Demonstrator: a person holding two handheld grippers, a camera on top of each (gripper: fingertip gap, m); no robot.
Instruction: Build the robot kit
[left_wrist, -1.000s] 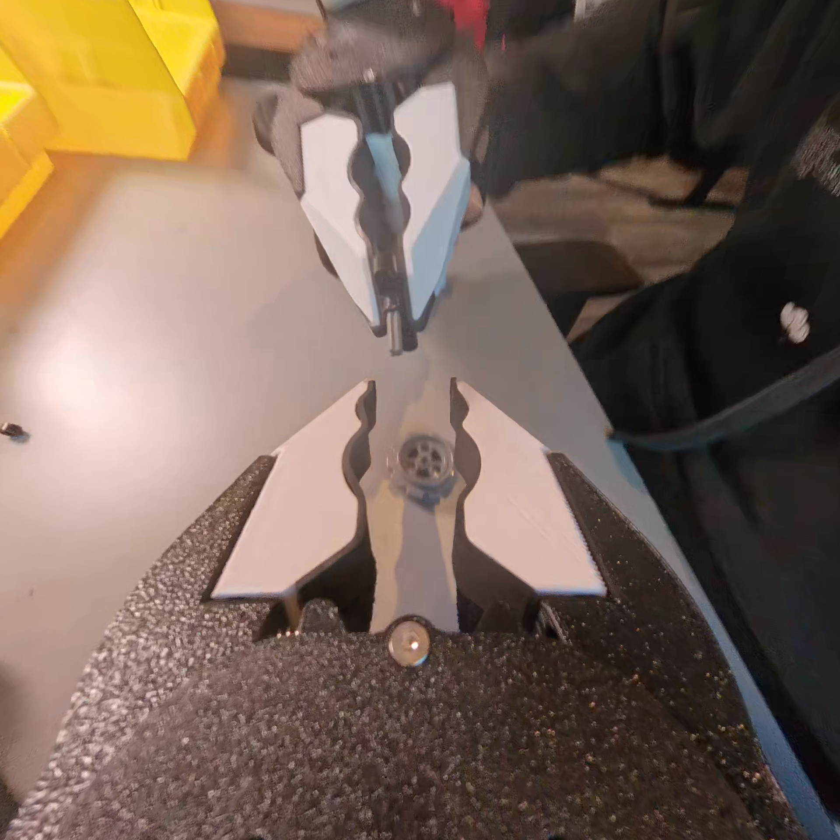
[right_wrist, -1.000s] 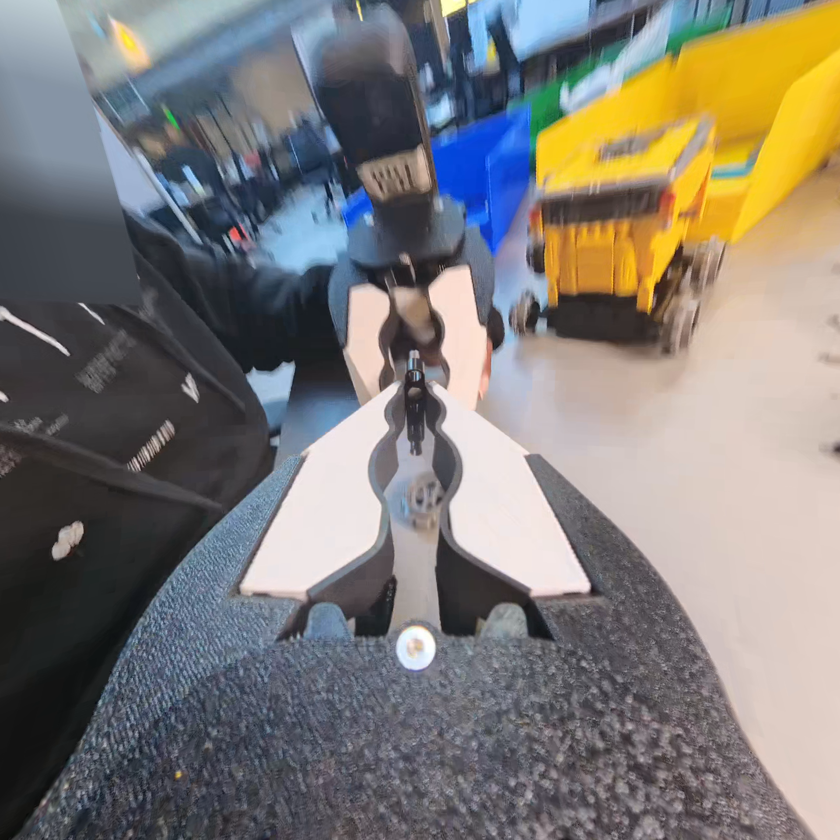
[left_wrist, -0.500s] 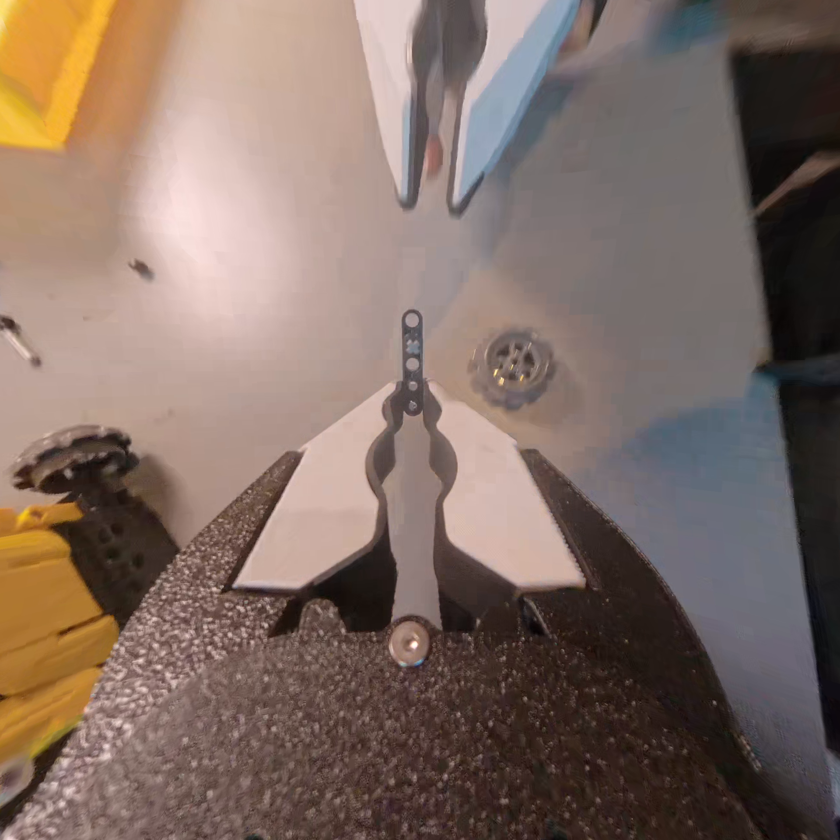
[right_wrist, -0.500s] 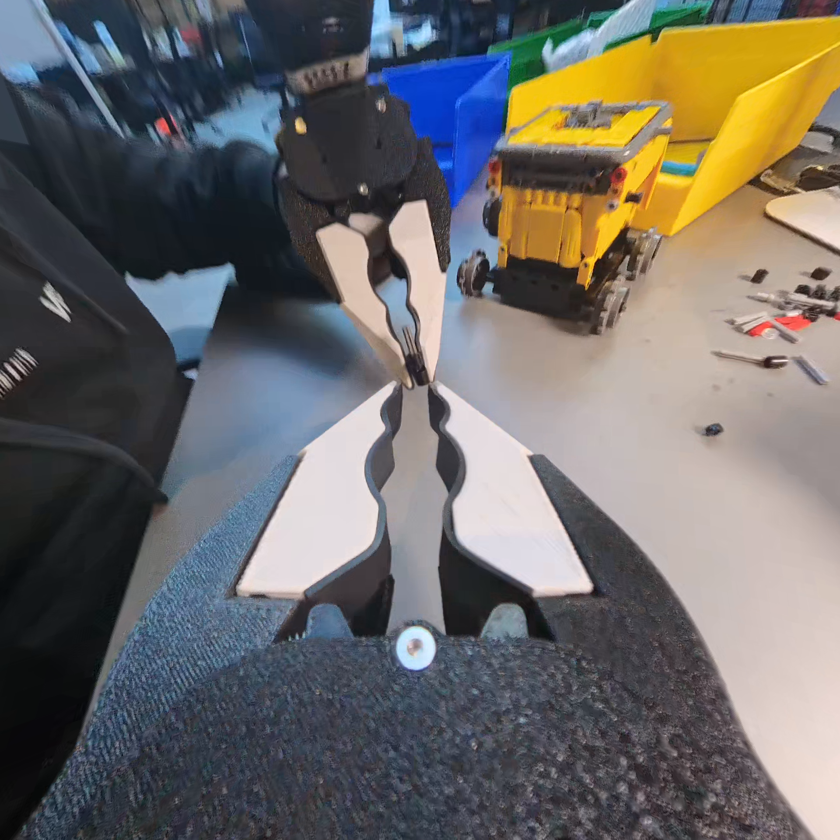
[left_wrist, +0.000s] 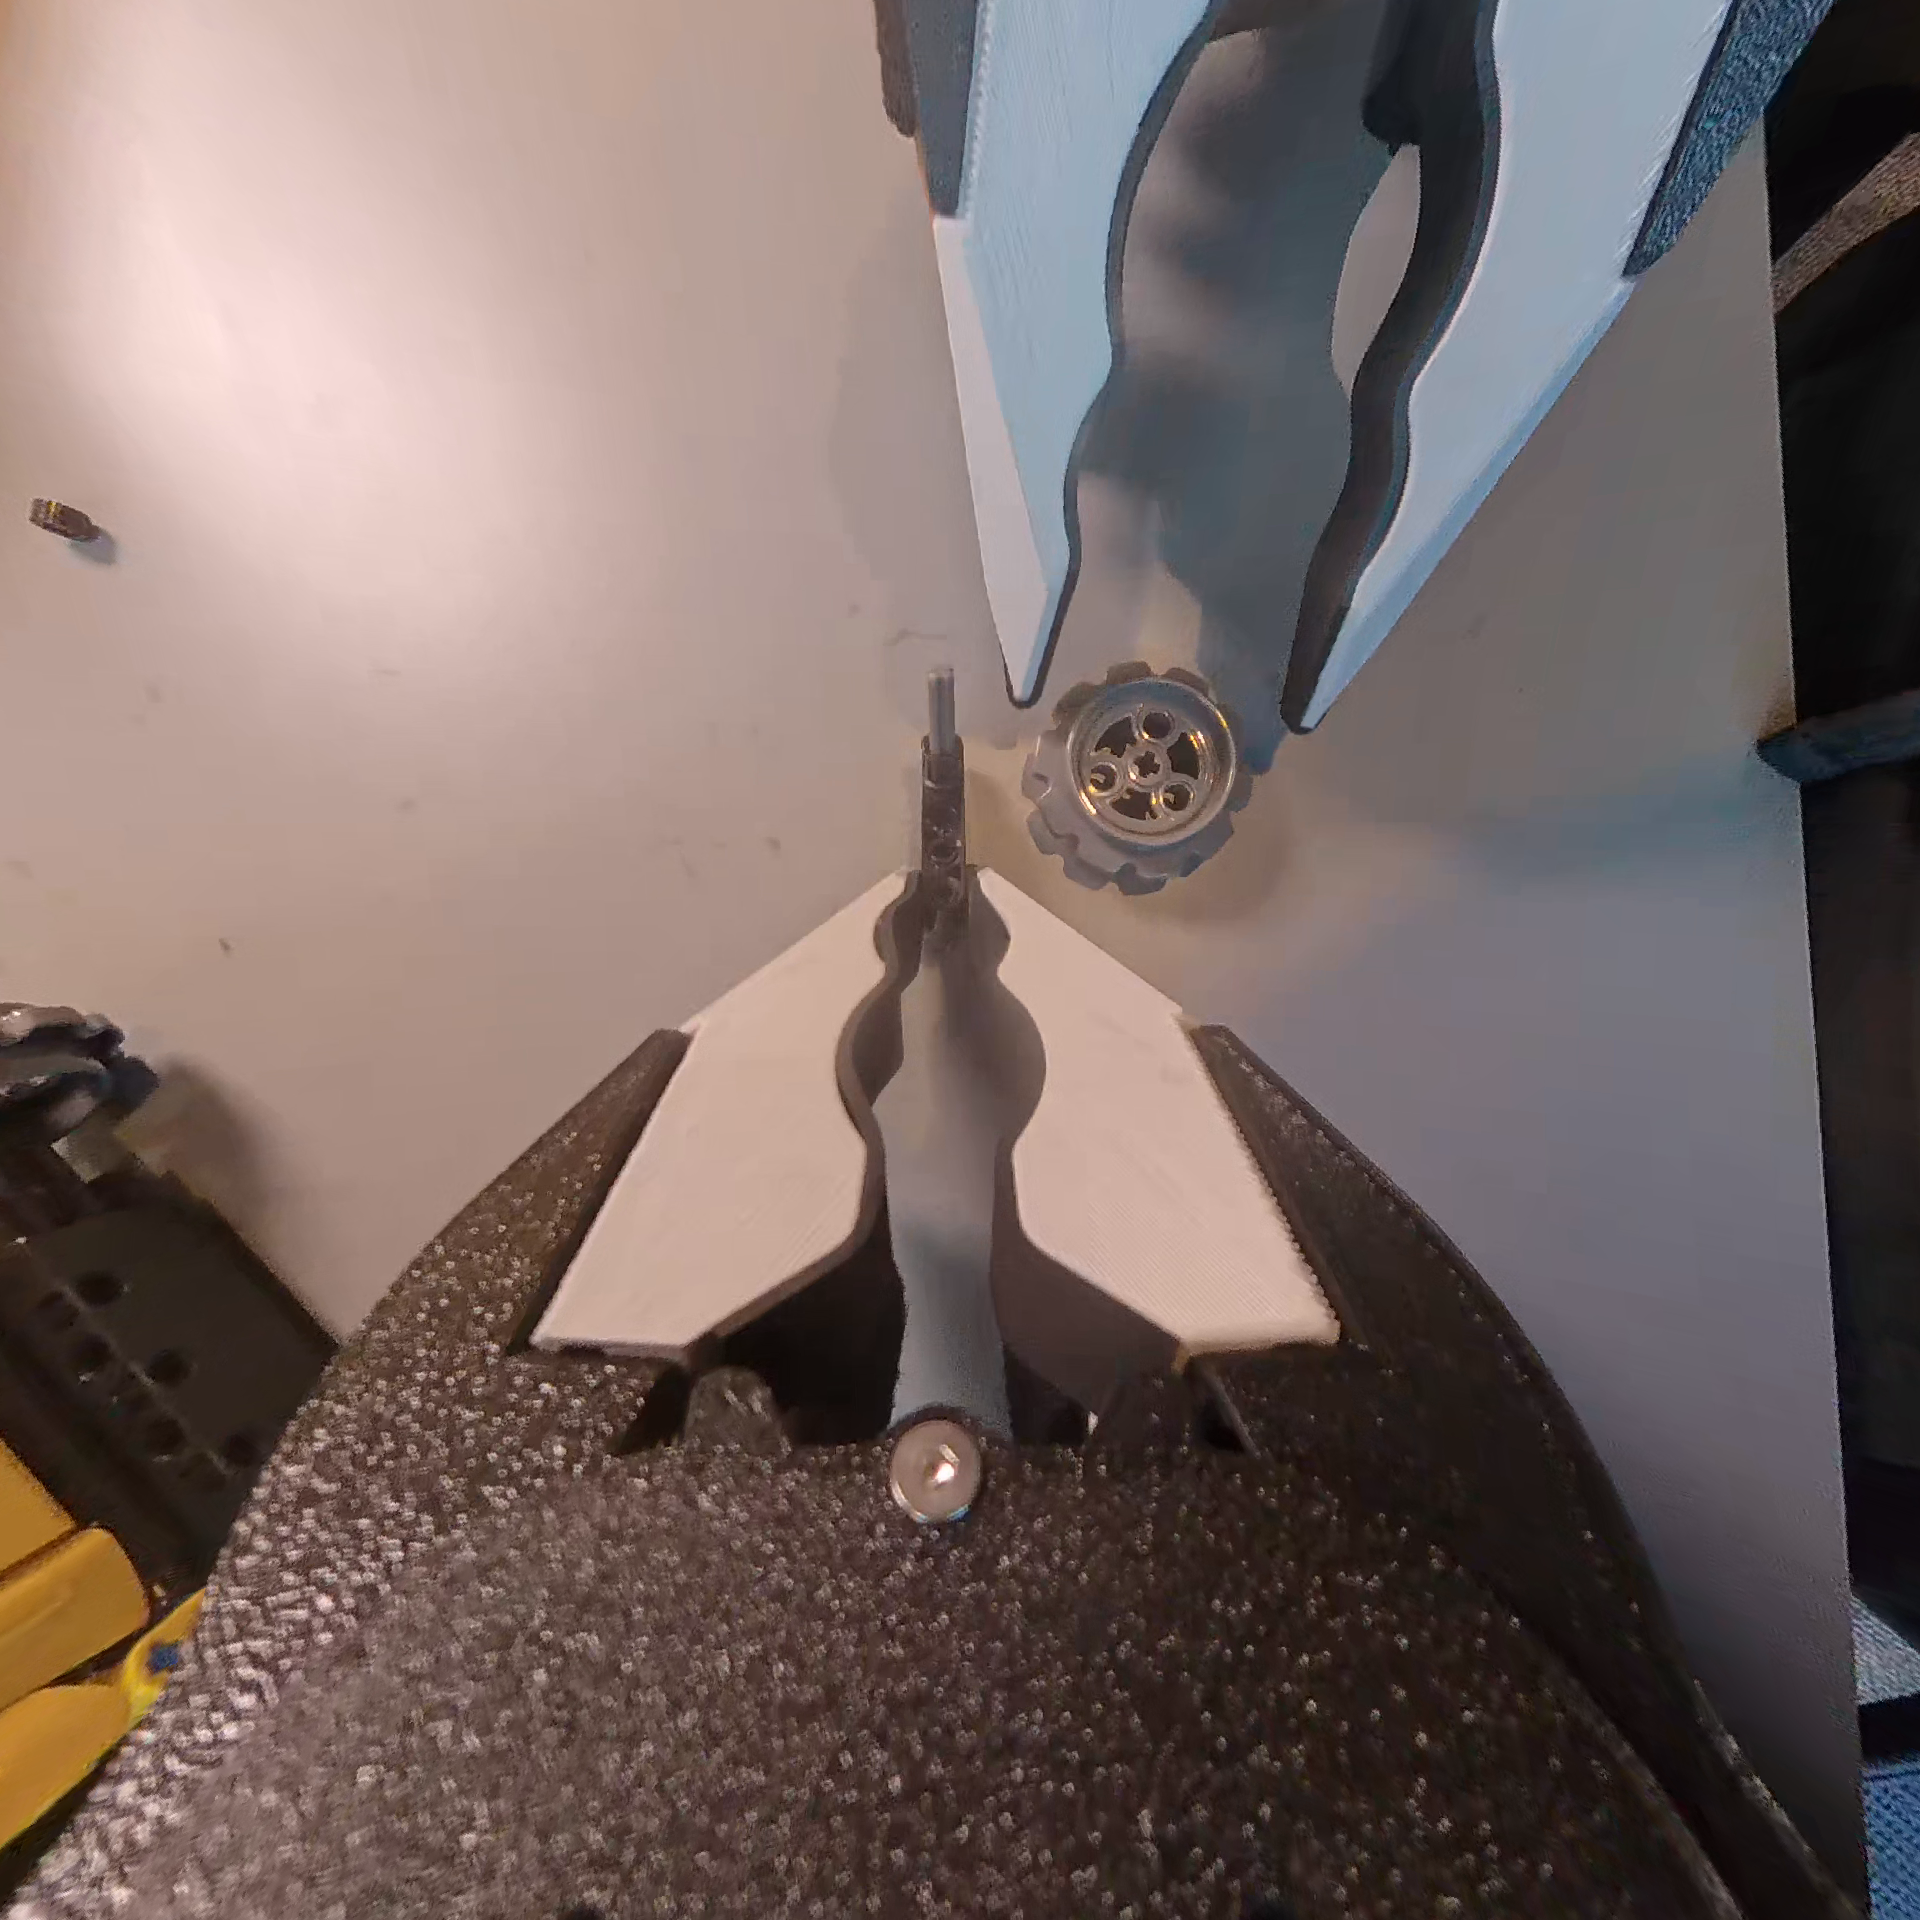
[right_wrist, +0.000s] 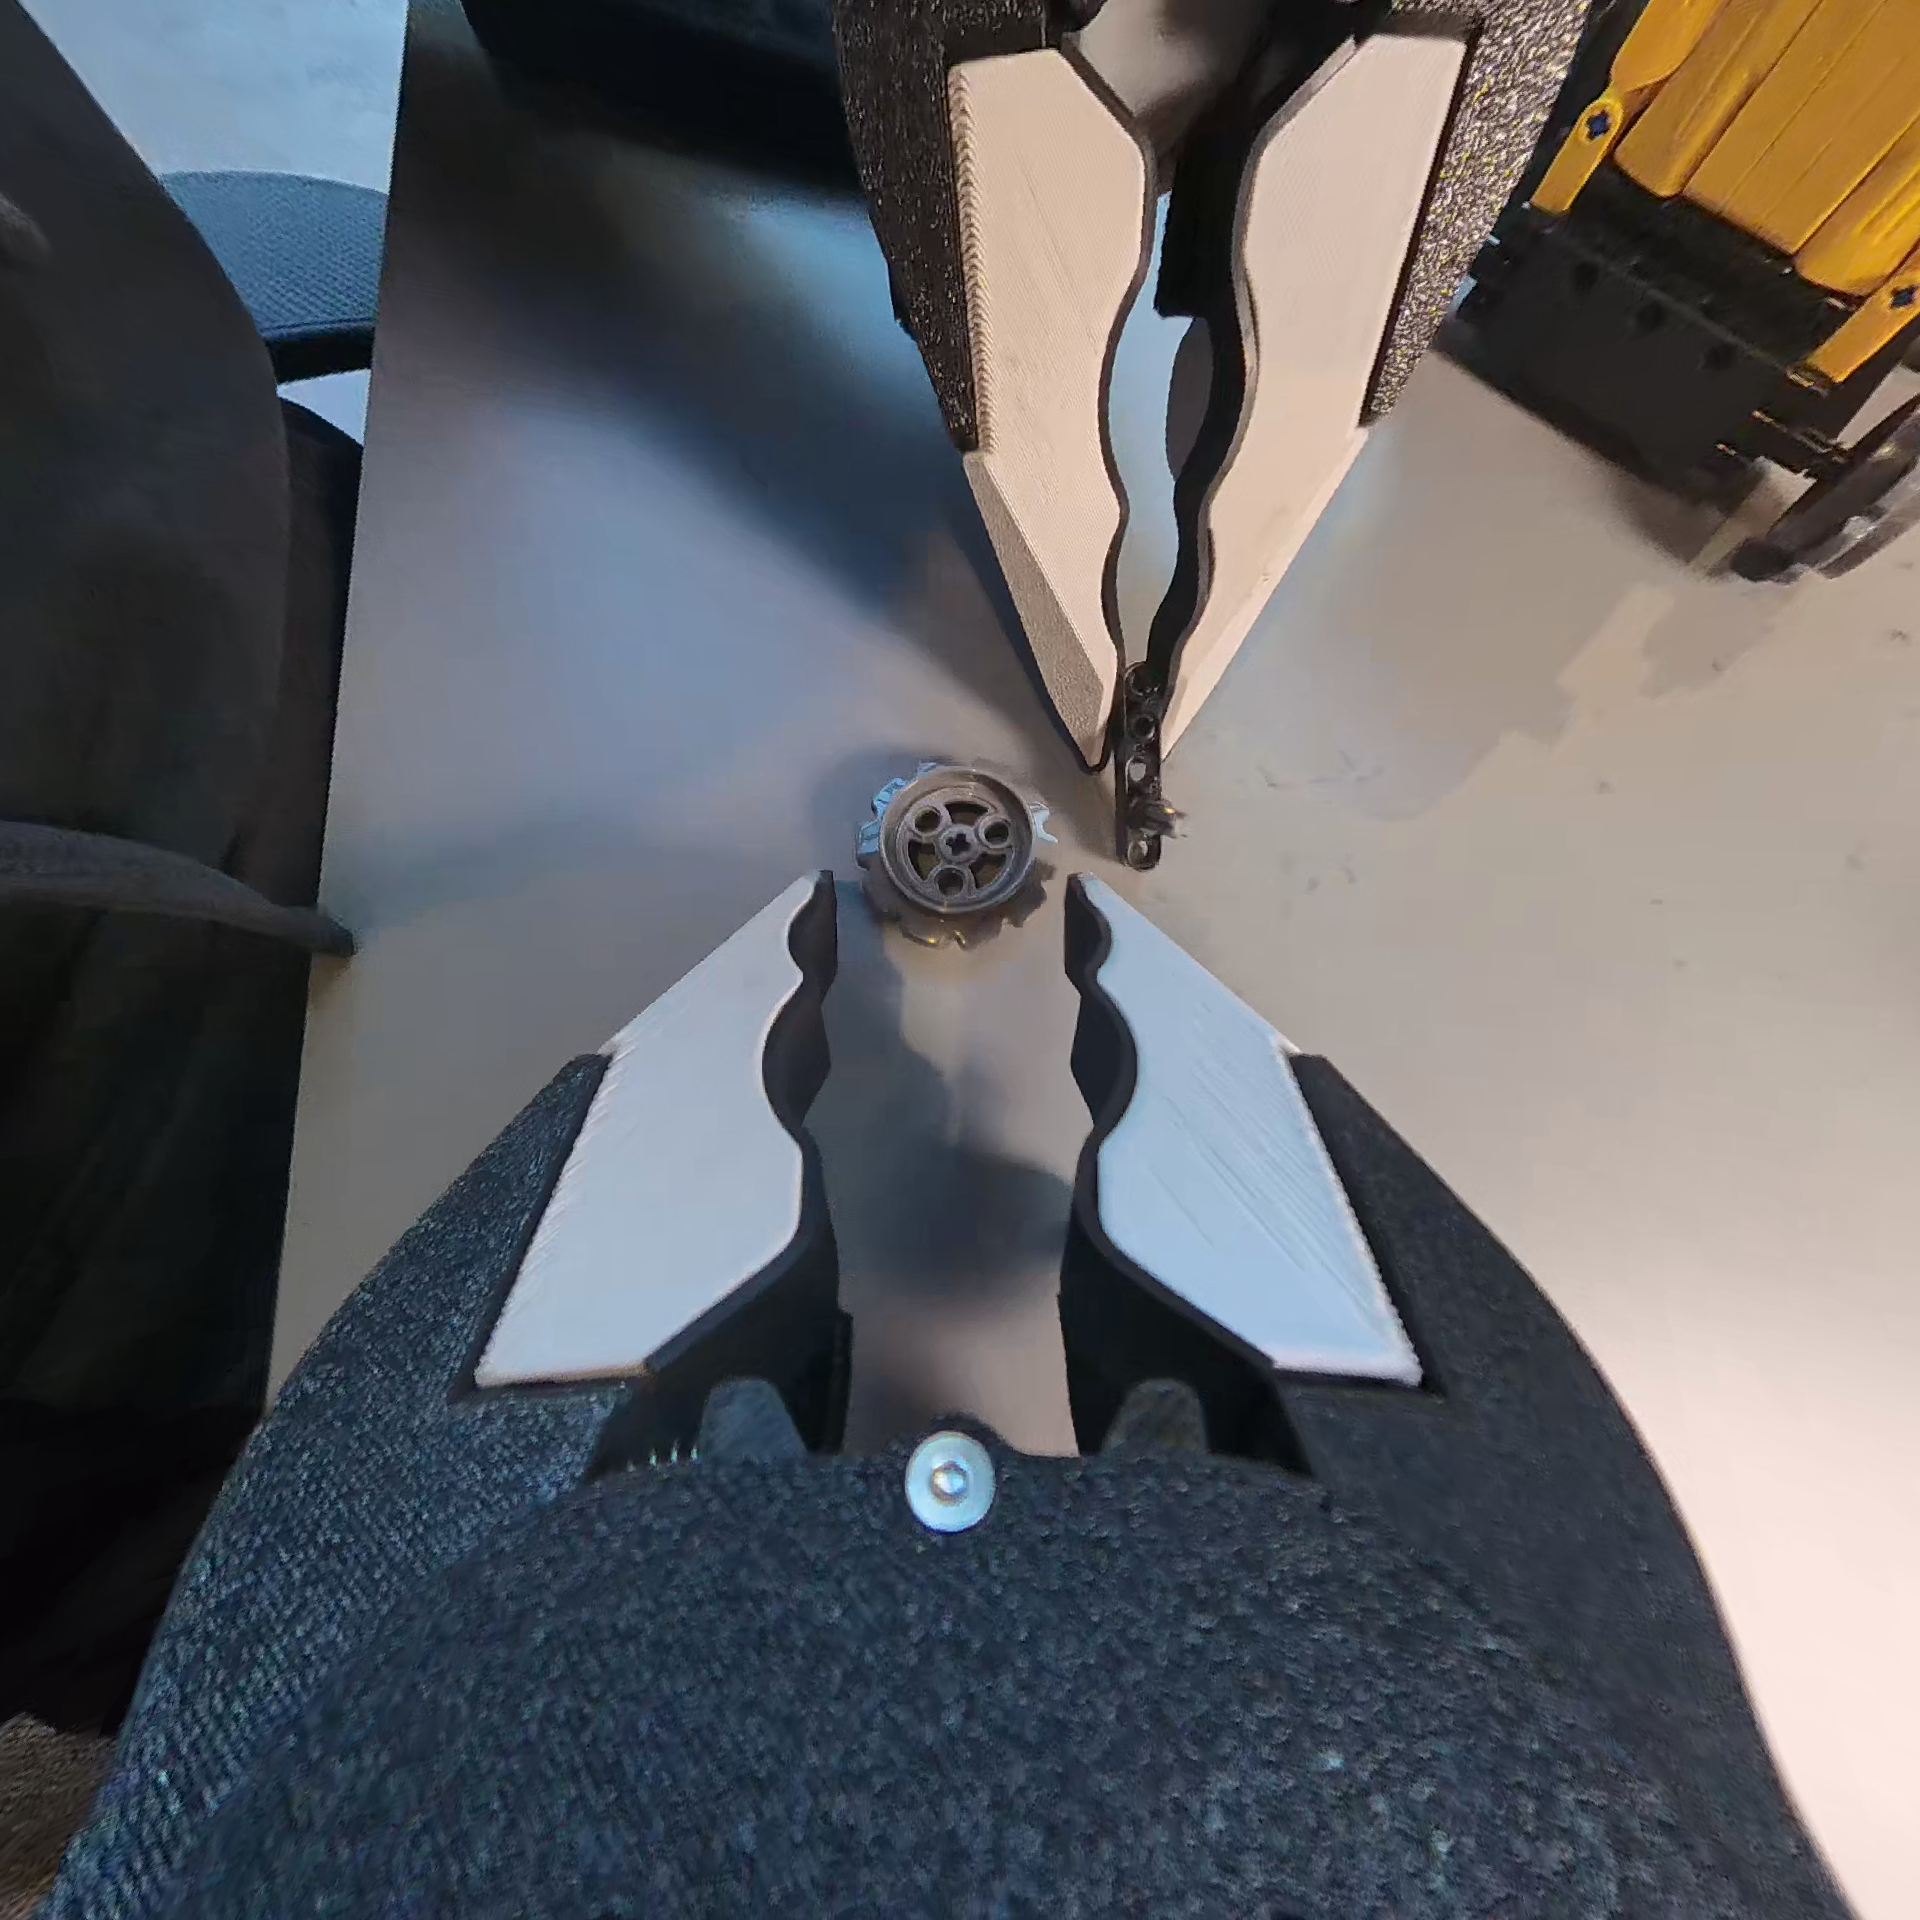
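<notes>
My left gripper (left_wrist: 943, 883) is shut on a thin black beam with holes (left_wrist: 943, 810), which sticks out past the tips; a short grey pin shows at its far end. It also shows in the right wrist view (right_wrist: 1138, 774), held by the left gripper (right_wrist: 1132, 717). A small grey toothed wheel (left_wrist: 1138, 795) lies flat on the grey table (left_wrist: 468, 520), just right of the beam. My right gripper (right_wrist: 948, 894) is open, its fingertips on either side of the wheel (right_wrist: 954, 844), low over it. In the left wrist view the right gripper (left_wrist: 1153, 707) comes down from above.
A yellow and black brick-built vehicle (right_wrist: 1704, 197) stands at the back right, also at the left edge of the left wrist view (left_wrist: 73, 1403). A tiny dark part (left_wrist: 62, 516) lies on the table. The table edge (left_wrist: 1787, 727) runs near the wheel; a person in dark clothing (right_wrist: 125, 727) stands there. Across from one pair of fingers to the other is roughly 5 cm.
The black beam passed from my right gripper to my left, which shut on it. My right gripper opened and came down around the wheel.
</notes>
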